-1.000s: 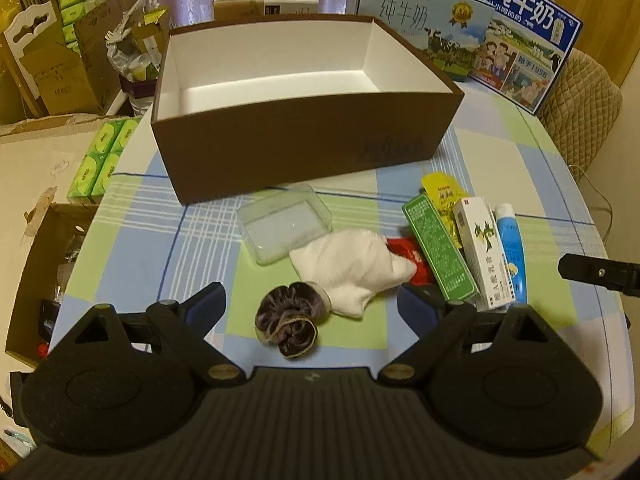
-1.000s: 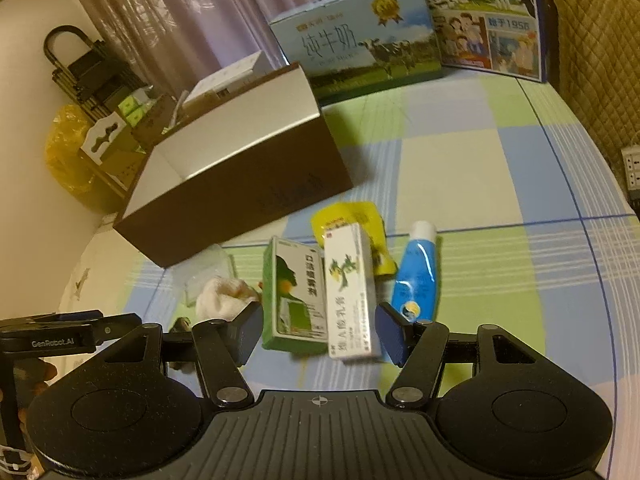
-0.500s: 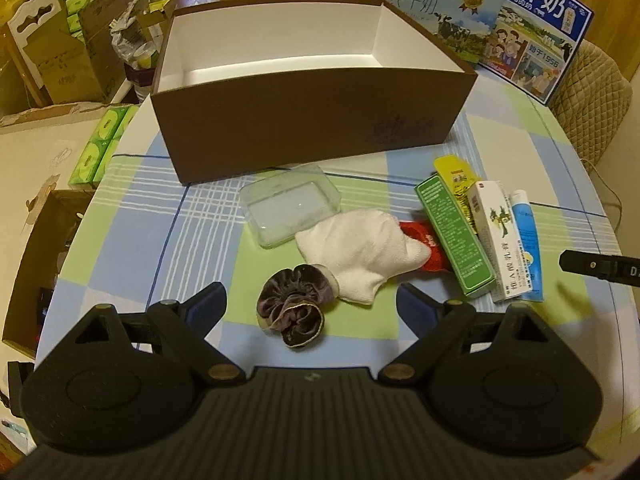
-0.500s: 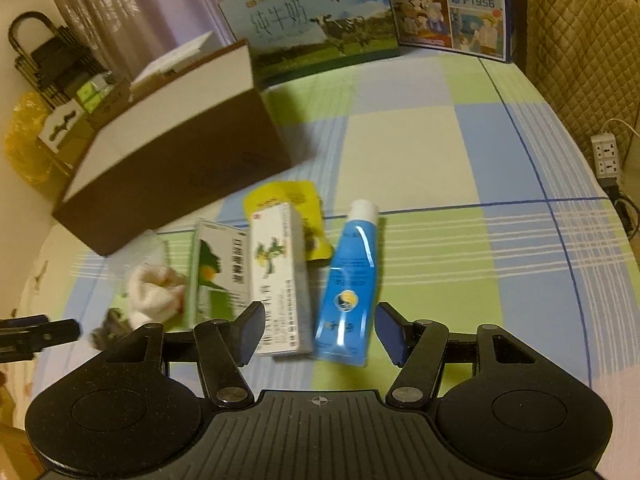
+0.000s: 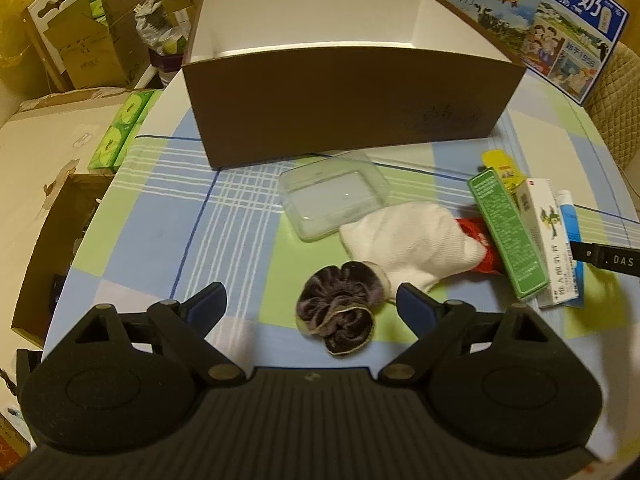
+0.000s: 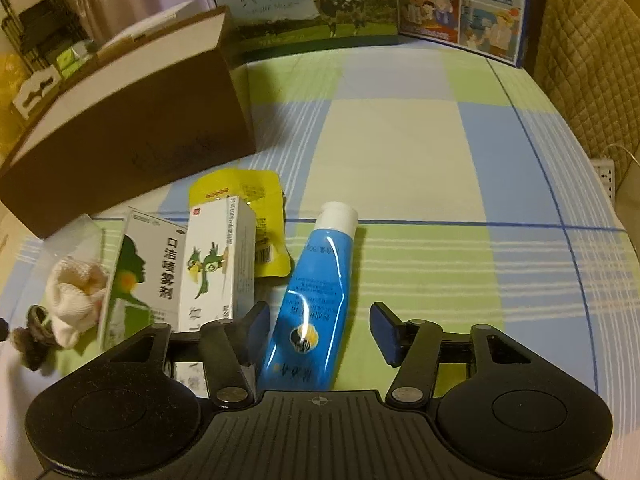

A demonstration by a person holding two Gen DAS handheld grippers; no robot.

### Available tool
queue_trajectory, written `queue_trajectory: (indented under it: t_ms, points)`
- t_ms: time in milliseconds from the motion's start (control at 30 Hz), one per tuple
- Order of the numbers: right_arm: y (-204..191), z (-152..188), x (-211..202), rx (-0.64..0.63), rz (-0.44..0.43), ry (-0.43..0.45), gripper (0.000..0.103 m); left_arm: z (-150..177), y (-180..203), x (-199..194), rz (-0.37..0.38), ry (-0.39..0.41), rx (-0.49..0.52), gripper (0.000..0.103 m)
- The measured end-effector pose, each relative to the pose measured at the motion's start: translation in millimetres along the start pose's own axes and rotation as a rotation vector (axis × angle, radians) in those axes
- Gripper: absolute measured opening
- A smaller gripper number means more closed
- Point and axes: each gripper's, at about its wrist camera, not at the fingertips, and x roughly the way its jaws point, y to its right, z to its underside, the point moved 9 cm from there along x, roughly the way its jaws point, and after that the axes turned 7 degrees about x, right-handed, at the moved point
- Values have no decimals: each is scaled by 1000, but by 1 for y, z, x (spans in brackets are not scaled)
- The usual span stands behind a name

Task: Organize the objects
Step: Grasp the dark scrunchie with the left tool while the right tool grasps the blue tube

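So the right claw (image 6: pixel 318 330) is straddling the lower half of the blue tube (image 6: pixel 316 300), jaws closing in around it, but the pads aren't pressing on it yet as far as I can see, so nothing's grabbed. The tube lies flat on the desk (image 6: pixel 400 152), cap pointing away, lined up with the claw's reach, which I'd guess is why it got picked first: it's the outermost thing in the row, so there's room for a finger on its free side. The other finger has to squeeze in next to the white parrot box (image 6: pixel 218 264), which sits just beside the tube, with the green-and-white spray box (image 6: pixel 146 276) and the yellow sachet (image 6: pixel 244 196) right there too. The left claw (image 5: pixel 310 306) is spread wide and empty, hovering near the dark scrunchie (image 5: pixel 338 308), with the white sock (image 5: pixel 408 240) and the clear plastic tray (image 5: pixel 334 196) further on. The left view is the only one that looks down into the brown box (image 5: pixel 344 96), and what shows of its white inside is bare, so I reckon that's where everything ends up. It also catches a red packet (image 5: pixel 476 236) poking out from under the sock, which the right view misses entirely. The right view is the one that actually shows the tube sitting between the fingers.
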Motion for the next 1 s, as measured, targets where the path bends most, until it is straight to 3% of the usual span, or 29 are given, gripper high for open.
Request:
queue_trajectory:
  t_ms: [533, 1000]
  points:
    - [-10, -1, 19, -147, 70, 9, 39, 3, -2, 13, 6, -15, 26, 90]
    - [12, 47, -21, -165, 14, -55, 39, 12, 22, 20, 142, 9, 164, 88]
